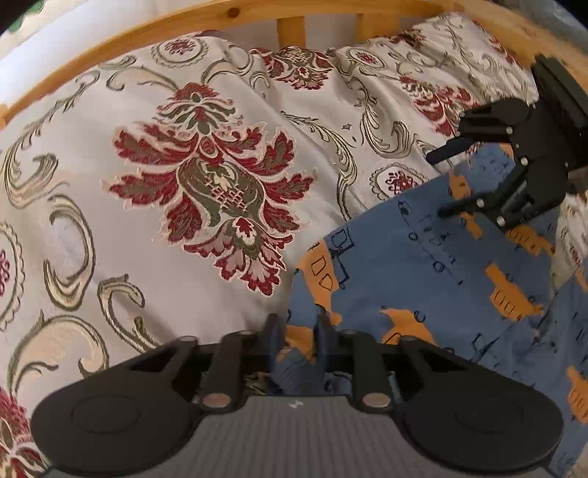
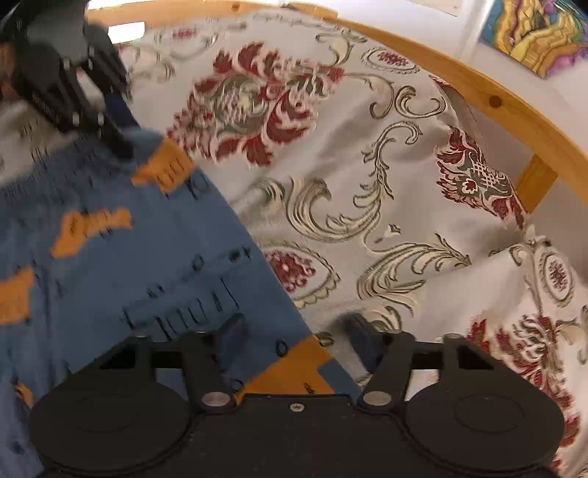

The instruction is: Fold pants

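In the left wrist view, the left gripper (image 1: 297, 331) has its fingers (image 1: 272, 327) drawn close together, pinching a bunched edge of the pants (image 1: 422, 264), blue cloth printed with orange shapes. From that grip the pants spread away to the right across the bedspread (image 1: 147, 176), a pale cover with red floral and scroll patterns.

In the right wrist view, the right gripper (image 2: 297, 331) has its fingers (image 2: 362, 332) apart: the left one lies over the blue cloth, the right one over the bedspread, and the orange-patched corner of the pants sits in the gap between them, unclamped.

Farther off, the wooden bed frame (image 1: 290, 29) curves behind the bedspread, and a colourful picture (image 2: 536, 33) hangs on the wall.
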`<state>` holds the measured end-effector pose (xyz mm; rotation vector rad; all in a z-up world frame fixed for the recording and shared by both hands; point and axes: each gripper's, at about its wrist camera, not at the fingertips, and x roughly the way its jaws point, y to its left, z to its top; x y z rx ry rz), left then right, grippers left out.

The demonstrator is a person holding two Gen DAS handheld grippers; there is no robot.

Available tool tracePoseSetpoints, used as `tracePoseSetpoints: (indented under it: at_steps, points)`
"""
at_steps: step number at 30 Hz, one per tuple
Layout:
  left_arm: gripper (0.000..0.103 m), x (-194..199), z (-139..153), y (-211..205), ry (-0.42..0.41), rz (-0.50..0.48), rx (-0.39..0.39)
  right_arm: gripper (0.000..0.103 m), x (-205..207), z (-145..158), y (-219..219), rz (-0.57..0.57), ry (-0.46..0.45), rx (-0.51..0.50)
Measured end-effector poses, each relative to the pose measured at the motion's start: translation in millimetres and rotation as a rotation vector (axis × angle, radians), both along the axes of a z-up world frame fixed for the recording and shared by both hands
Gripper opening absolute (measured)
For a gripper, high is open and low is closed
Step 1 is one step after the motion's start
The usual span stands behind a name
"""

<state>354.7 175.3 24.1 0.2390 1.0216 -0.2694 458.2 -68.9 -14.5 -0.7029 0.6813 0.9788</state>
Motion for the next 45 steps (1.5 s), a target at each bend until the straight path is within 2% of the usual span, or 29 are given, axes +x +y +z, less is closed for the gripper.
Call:
tracePoseSetpoints:
  at_steps: [2, 4, 8, 11, 15, 18, 21, 25, 27, 29, 32, 37, 42, 45]
  points:
    - [0.014, 0.1, -0.6, -3.8, 0.015, -0.012, 0.015, 0.056, -2.5, -0.5, -1.1, -0.006, -0.012, -0.011]
    - [0.013, -0.9, 0.1, -7.6, 0.018, -0.021, 0.017, 0.046, -7.6, 0.3, -2.5, 0.001, -0.023, -0.024]
    - [0.010, -7.6, 3.9, -18.5, -0.025, -0.024, 0.077, 0.009, -17.7, 0.0, -3.8, 0.005, -0.068, -0.062]
    - [0.008, -13.4, 5.7, -25.3, -0.058, 0.005, 0.133, 0.004, -22.4, 5.1, -7.5, -0.025, -0.081, -0.042]
    - [0.006, -27.9, 12.0, -29.9, -0.114, 0.034, 0.163, 0.002, -44.3, 18.7, -15.5, -0.056, -0.122, -0.014]
    - [0.005, -49.2, 20.2, -32.4, -0.188, 0.028, 0.166, 0.002, -72.6, 29.8, -25.2, -0.071, -0.165, 0.011]
    - [0.005, -77.2, 27.9, -39.8, -0.311, -0.011, 0.192, 0.002, -111.9, 40.0, -35.6, -0.072, -0.261, 0.023]
    - [0.005, -120.6, 31.5, -51.5, -0.445, -0.078, 0.265, 0.002, -177.1, 38.9, -50.1, -0.038, -0.480, -0.004]
    - [0.005, -143.7, 31.1, -59.1, -0.500, -0.128, 0.301, 0.001, -207.0, 35.1, -56.8, -0.033, -0.530, -0.014]
    - [0.005, -166.2, 31.4, -66.4, -0.532, -0.177, 0.327, 0.001, -233.3, 34.2, -64.3, -0.046, -0.536, -0.008]
    - [0.005, -196.8, 22.6, -74.3, -0.511, -0.262, 0.355, 0.001, -269.0, 29.4, -74.4, -0.071, -0.517, -0.003]
    - [0.005, -229.8, -2.1, -84.1, -0.460, -0.358, 0.390, 0.000, -312.5, 18.2, -84.0, -0.137, -0.435, 0.014]
    - [0.005, -250.5, -18.7, -85.0, -0.441, -0.427, 0.425, 0.000, -342.2, 17.3, -80.1, -0.142, -0.425, 0.002]
    - [0.005, -255.1, -18.2, -82.6, -0.452, -0.439, 0.430, 0.000, -349.8, 21.4, -79.6, -0.147, -0.412, -0.005]
